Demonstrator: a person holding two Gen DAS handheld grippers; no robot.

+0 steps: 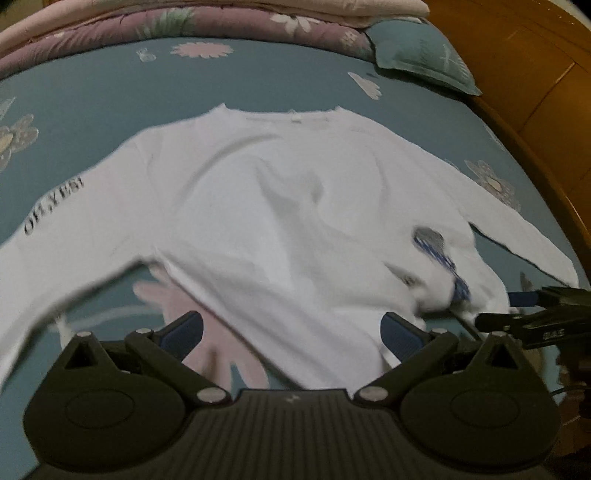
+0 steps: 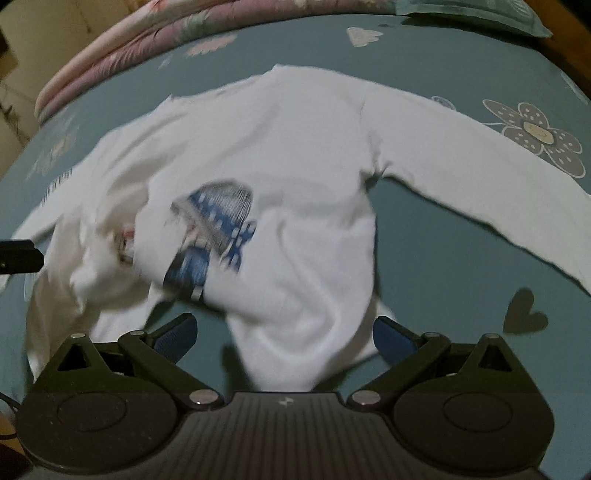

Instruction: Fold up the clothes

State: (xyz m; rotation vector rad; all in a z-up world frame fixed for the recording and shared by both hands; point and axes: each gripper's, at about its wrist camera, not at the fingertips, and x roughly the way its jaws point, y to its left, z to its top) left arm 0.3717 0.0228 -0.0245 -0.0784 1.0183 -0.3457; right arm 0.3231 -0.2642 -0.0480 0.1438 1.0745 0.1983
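Teal floral bedsheet (image 1: 110, 92), white shirt (image 1: 277, 206) spread

teal floral bedsheet (image 1: 110, 92), folded quilt (image 1: 221, 18), teal pillow (image 1: 424, 55), perhaps wooden bedframe (image 1: 517, 55)

My left tongs (image 1: 291, 332) are spread wide — blue pads (image 1: 184, 330) far apart, nothing pinched between them. My right tongs (image 2: 282, 332) are spread just as wide. In the left wrist view the right tongs (image 1: 517, 299) reach in from the right edge, low and level.
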